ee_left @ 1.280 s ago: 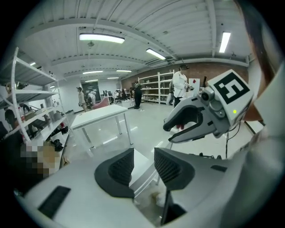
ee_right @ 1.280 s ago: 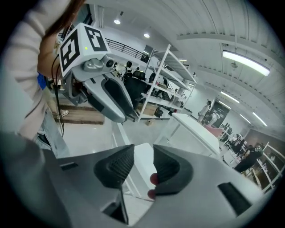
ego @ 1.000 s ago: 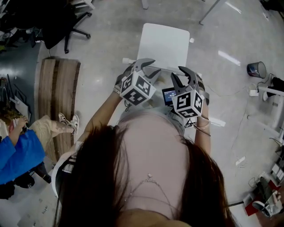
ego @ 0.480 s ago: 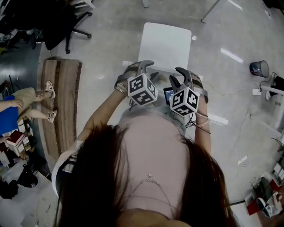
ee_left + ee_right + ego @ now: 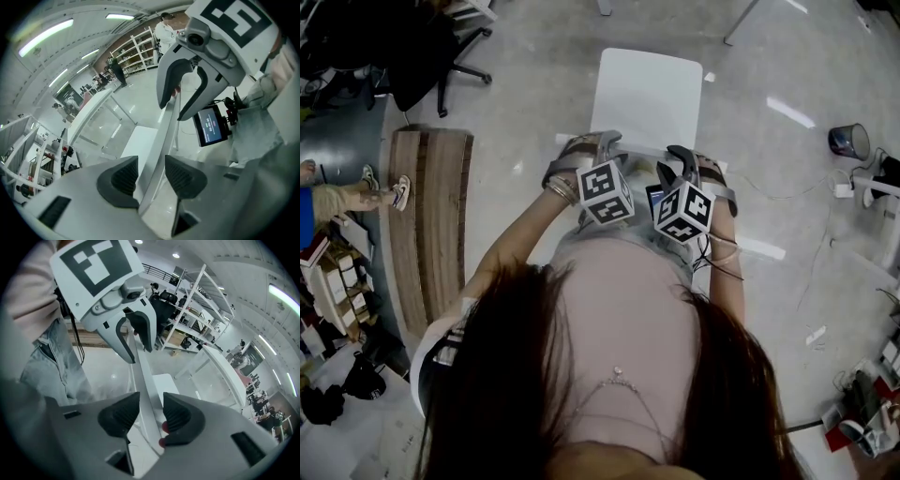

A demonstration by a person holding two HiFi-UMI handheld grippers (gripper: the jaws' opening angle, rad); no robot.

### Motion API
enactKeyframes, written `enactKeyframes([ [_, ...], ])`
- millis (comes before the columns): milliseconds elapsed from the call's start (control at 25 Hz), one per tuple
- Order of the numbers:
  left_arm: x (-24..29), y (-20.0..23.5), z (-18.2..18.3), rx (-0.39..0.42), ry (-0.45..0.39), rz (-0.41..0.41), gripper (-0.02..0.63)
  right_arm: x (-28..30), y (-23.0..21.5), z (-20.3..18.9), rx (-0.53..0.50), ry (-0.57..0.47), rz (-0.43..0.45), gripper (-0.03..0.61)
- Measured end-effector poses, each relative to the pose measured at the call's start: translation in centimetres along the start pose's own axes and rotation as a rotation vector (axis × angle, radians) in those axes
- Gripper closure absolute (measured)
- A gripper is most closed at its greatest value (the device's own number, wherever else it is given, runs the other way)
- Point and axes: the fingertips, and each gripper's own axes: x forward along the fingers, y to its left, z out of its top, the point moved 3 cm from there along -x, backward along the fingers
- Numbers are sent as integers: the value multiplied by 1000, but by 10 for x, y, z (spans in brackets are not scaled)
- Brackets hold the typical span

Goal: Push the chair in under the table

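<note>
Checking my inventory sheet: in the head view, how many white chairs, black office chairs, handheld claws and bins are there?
White chair: 1
Black office chair: 1
Claws: 2 (left claw, right claw)
Bin: 1
Total: 5

White chair point(image 5: 647, 94) upright on floor, seat clear of white table point(image 5: 91, 112).

Open floor point(image 5: 534, 84) around chair point(image 5: 645, 94)
</note>
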Motion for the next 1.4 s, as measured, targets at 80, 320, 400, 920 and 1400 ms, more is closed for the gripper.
enactKeyframes([
  [80,3,-1,0,32,10,13,436,1,0,-1,-11,6,-7,423],
  [320,8,-5,-2,88,31,29,460,2,-2,-2,-35,26,-19,423],
  [400,8,-6,-2,106,48,18,466,5,-2,-4,-54,44,-14,423],
  [920,9,0,-4,29,54,-11,466,13,0,3,-65,76,-4,445],
  [1400,20,15,9,1,0,30,456,19,-22,-1,-61,44,-55,442],
])
